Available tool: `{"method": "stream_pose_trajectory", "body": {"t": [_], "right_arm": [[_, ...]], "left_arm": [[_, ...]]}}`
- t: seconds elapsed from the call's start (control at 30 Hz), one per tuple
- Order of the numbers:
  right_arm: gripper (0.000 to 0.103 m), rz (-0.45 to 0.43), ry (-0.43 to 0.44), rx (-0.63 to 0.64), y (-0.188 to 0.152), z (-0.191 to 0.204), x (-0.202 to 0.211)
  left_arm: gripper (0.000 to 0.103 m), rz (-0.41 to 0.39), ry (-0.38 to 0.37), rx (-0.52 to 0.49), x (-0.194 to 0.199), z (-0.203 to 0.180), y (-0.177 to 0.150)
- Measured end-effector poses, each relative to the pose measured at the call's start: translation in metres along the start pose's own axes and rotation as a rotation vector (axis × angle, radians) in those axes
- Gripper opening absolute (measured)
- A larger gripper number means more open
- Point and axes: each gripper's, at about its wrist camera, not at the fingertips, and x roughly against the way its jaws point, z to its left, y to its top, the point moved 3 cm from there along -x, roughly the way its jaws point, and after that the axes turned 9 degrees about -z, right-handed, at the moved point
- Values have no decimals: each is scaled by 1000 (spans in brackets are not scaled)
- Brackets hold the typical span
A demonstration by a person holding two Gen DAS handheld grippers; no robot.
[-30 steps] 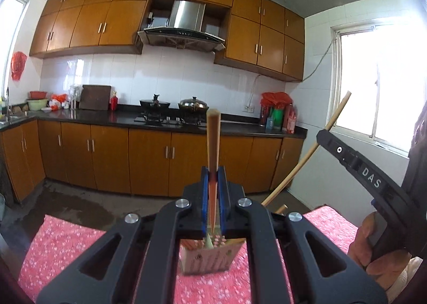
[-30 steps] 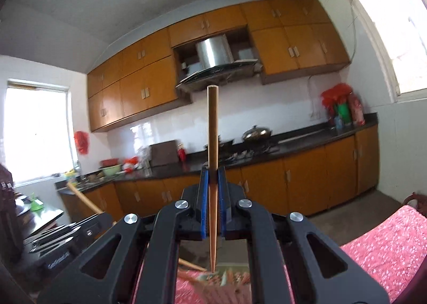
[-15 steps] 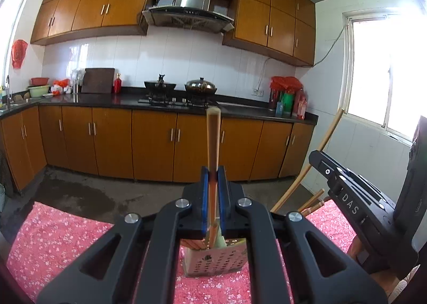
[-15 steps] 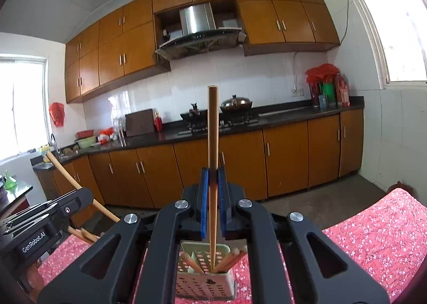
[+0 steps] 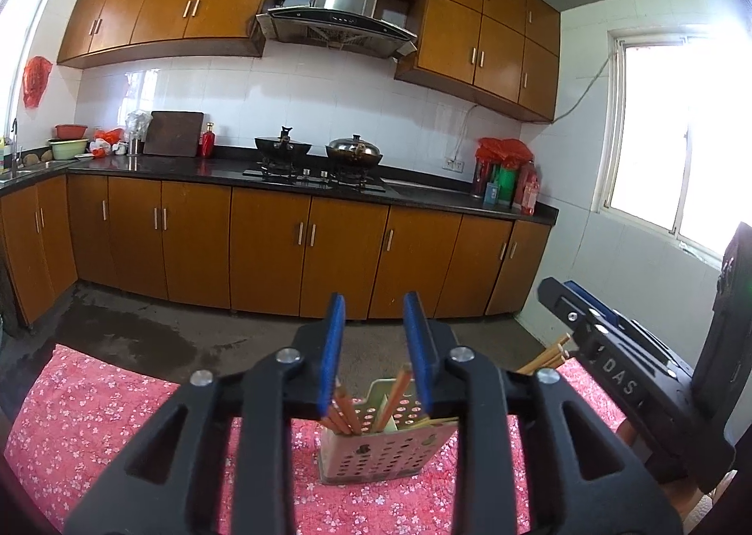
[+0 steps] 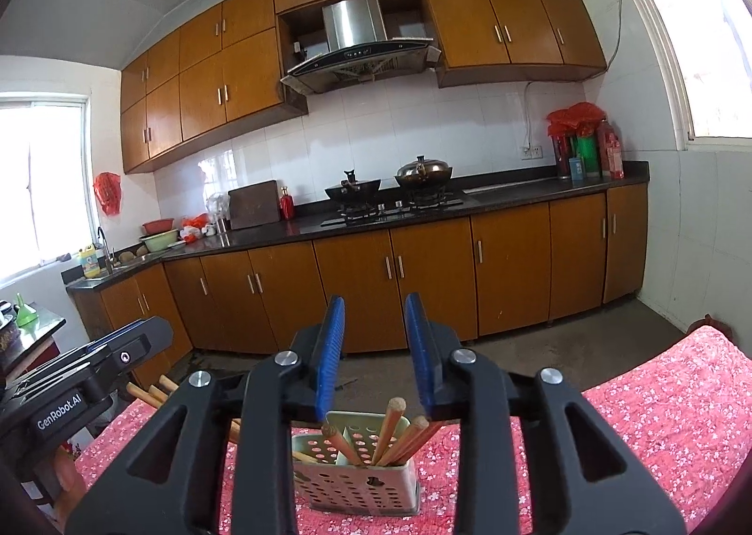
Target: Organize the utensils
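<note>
Chopsticks (image 6: 392, 424) stand tilted in a perforated holder (image 6: 357, 483), directly below and just ahead of the right gripper (image 6: 374, 356). Jaws of this gripper have just been opening; they now stand apart with nothing between the blue pads. The left gripper (image 5: 374, 356) is in the same condition — jaws just opened, gap empty — and the same holder (image 5: 385, 450) sits below and slightly ahead of its tips, with chopsticks (image 5: 395, 394) leaning against the inner walls.

Obstructions: in the left wrist view the right gripper's black body (image 5: 625, 375) crosses the lower right, close beside the holder. In the right wrist view the left gripper's body (image 6: 70, 389) occupies the lower left, with further chopstick ends (image 6: 150, 391) showing past its underside.

Clearance: the holder rests on a pink floral tablecloth (image 6: 658, 417) that is bare to the right of the right gripper's jaws. Beyond the cloth's far edge lies open floor (image 5: 141, 328), then base cabinets (image 6: 423, 271) and a dark counter carrying two pots (image 5: 355, 148).

Legible markings — "DAS" on the right gripper's body, "GenRobot.AI" on the left one.
</note>
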Motion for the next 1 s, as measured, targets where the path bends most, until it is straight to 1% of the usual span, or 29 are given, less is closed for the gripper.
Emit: {"method": "stream_pose_trajectory", "body": {"t": [0.03,0.07,0.1,0.13,0.17,0.2,0.23,0.27,0.3,0.33,0.37,0.4,0.5,0.6,0.7,0.83,0.9,1.0], "right_arm": [[37,-8,-3,1,3,0,3],[41,-14,-3,4,4,0,6],[43,-23,-5,9,7,-1,11],[47,-30,-7,16,9,-1,16],[54,-35,-11,24,11,-1,21],[58,-42,-15,33,13,-2,26],[70,-47,-16,38,13,-2,30],[82,-56,-21,50,14,-2,40],[88,-62,-24,60,13,-2,47],[97,-67,-27,66,12,-1,52],[100,-75,-35,79,10,-1,62],[101,-80,-41,88,8,0,68],[101,-69,-70,117,-3,2,87],[101,-12,-100,128,-16,1,100],[101,51,-131,109,-33,-4,113],[101,107,-135,62,-58,-9,132],[101,118,-145,76,-70,-8,141],[101,129,-181,100,-88,-5,154]], "left_arm": [[37,-6,4,6,3,2,2],[40,-13,7,11,7,5,4],[45,-22,11,14,12,8,6],[49,-31,12,14,18,10,9],[51,-39,15,10,24,12,10],[58,-49,21,3,30,13,12],[69,-59,26,-5,36,14,13],[75,-76,40,-22,48,17,14],[85,-84,49,-32,55,18,13],[94,-97,61,-48,66,20,12],[97,-103,67,-59,74,21,10],[99,-108,77,-76,83,23,7],[99,-105,109,-123,107,25,-4],[99,-87,146,-153,131,30,-23],[99,-58,189,-144,150,34,-44],[99,-24,207,-129,172,39,-75],[99,3,209,-121,179,41,-89],[99,38,203,-110,185,40,-107]]}}
